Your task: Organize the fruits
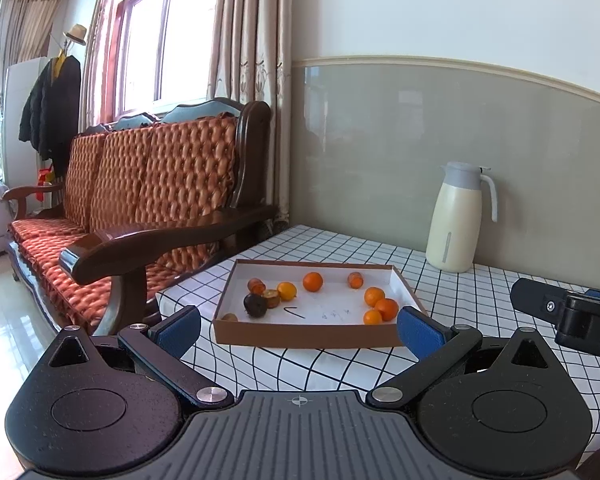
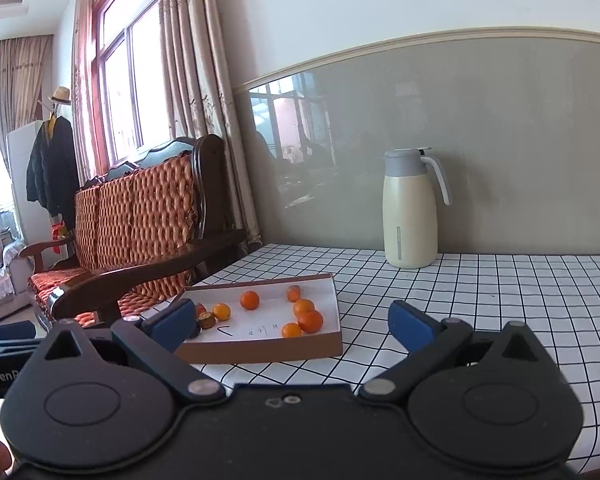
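Note:
A shallow brown cardboard tray [image 1: 308, 335] with a white inside lies on the checked table; it also shows in the right wrist view [image 2: 260, 350]. It holds several small oranges [image 1: 313, 281] [image 2: 249, 300], a dark purple fruit [image 1: 255, 305] and brownish fruits [image 1: 271, 298]. My left gripper [image 1: 298, 332] is open and empty, just short of the tray's near wall. My right gripper [image 2: 292, 326] is open and empty, to the right of the left one; its left finger hides the tray's near left corner. Part of the right gripper [image 1: 572, 320] shows in the left wrist view.
A cream thermos jug [image 1: 456, 218] [image 2: 412, 210] stands at the back of the table [image 2: 500, 300] by the grey wall. A wooden sofa [image 1: 140, 208] with orange cushions stands close to the table's left edge.

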Action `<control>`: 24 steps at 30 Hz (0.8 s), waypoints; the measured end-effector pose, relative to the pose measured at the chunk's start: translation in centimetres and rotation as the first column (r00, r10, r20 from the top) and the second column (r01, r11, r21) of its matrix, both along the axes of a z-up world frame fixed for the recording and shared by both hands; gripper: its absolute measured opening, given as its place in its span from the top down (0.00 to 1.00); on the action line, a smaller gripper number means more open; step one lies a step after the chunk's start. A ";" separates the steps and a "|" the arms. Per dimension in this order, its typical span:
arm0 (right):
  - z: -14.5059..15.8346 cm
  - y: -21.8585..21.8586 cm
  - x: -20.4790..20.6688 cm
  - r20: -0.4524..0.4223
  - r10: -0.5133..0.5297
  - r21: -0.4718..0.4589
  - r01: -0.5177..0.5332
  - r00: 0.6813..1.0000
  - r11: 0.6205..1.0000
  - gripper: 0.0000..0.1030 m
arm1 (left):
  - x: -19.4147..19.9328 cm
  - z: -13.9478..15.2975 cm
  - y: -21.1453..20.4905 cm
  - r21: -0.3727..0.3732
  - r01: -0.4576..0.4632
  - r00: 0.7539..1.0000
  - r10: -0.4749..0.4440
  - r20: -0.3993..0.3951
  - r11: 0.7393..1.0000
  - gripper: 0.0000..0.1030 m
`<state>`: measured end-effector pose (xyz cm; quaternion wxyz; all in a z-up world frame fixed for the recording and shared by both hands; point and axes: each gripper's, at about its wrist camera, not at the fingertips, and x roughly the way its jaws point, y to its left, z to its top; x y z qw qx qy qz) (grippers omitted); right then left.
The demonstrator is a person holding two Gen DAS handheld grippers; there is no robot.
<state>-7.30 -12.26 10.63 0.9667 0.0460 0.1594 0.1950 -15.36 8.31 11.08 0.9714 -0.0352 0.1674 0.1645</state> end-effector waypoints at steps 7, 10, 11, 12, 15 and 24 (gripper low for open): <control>-0.2 0.4 0.1 -0.016 0.015 -0.018 -0.016 1.000 1.000 0.06 | 0.1 -0.1 0.2 -0.006 -0.001 1.000 0.001 -0.002 1.000 0.00; -0.2 0.4 0.1 -0.016 0.015 -0.017 -0.016 1.000 1.000 0.06 | 0.1 -0.1 0.3 -0.007 -0.003 1.000 0.003 -0.002 1.000 0.00; -0.2 0.4 0.1 -0.015 0.015 -0.016 -0.015 1.000 1.000 0.06 | 0.1 -0.2 0.3 -0.008 -0.002 1.000 0.002 -0.003 1.000 0.00; -0.2 0.4 0.1 -0.014 0.014 -0.014 -0.014 1.000 1.000 0.06 | 0.1 -0.2 0.4 -0.010 -0.001 1.000 0.001 -0.003 1.000 0.00; -0.2 0.5 0.0 -0.013 0.015 -0.011 -0.015 1.000 1.000 0.06 | 0.1 -0.3 0.5 -0.018 0.001 1.000 -0.001 0.001 1.000 0.00; 0.0 0.5 0.0 -0.013 0.023 -0.010 -0.023 1.000 1.000 0.06 | 0.0 -0.2 0.5 -0.022 0.005 1.000 -0.005 0.003 1.000 0.00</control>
